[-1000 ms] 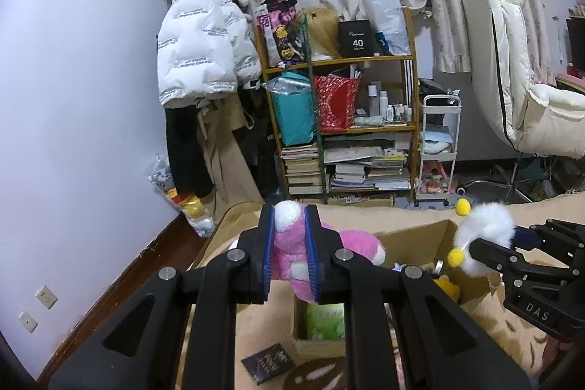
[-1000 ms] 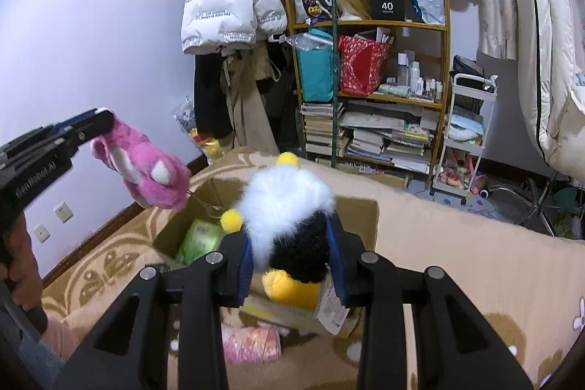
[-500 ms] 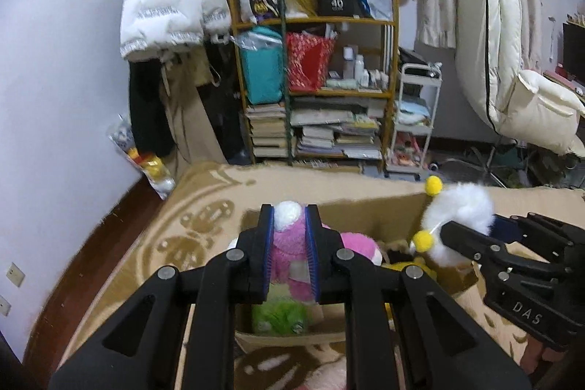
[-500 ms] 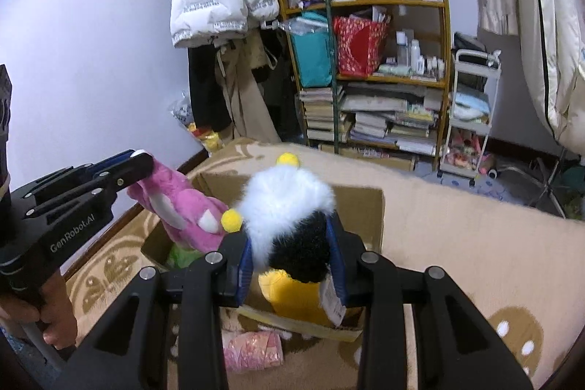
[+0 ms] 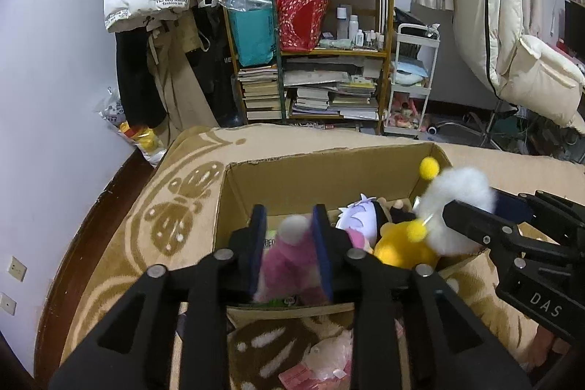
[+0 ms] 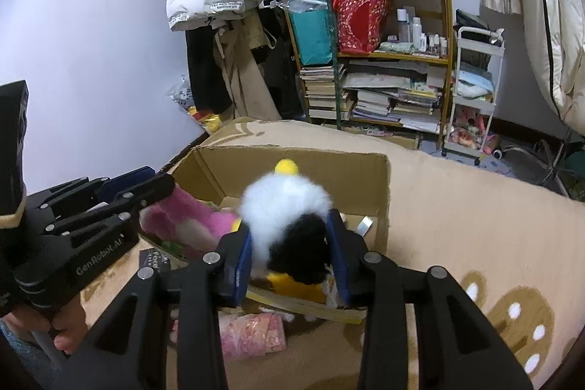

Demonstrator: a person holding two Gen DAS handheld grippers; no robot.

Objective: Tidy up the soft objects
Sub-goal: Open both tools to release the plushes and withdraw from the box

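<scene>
The pink plush toy (image 5: 289, 254) hangs over the open cardboard box (image 5: 318, 178), blurred, between the left gripper (image 5: 289, 240) fingers, which are opening and no longer squeeze it. Just beside it, the right gripper (image 6: 290, 254) fingers are opening too but still press on a white, black and yellow plush toy (image 6: 289, 211) above the box. The box sits on a beige patterned blanket (image 6: 457, 207).

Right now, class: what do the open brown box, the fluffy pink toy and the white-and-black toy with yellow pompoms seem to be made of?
Open brown box: likely corrugated cardboard, matte, with torn, ragged rims. Fluffy pink toy: plush fabric, short fuzzy pile. White-and-black toy with yellow pompoms: long-pile synthetic fur, probably; wispy edges, felt-like pompoms.
</scene>
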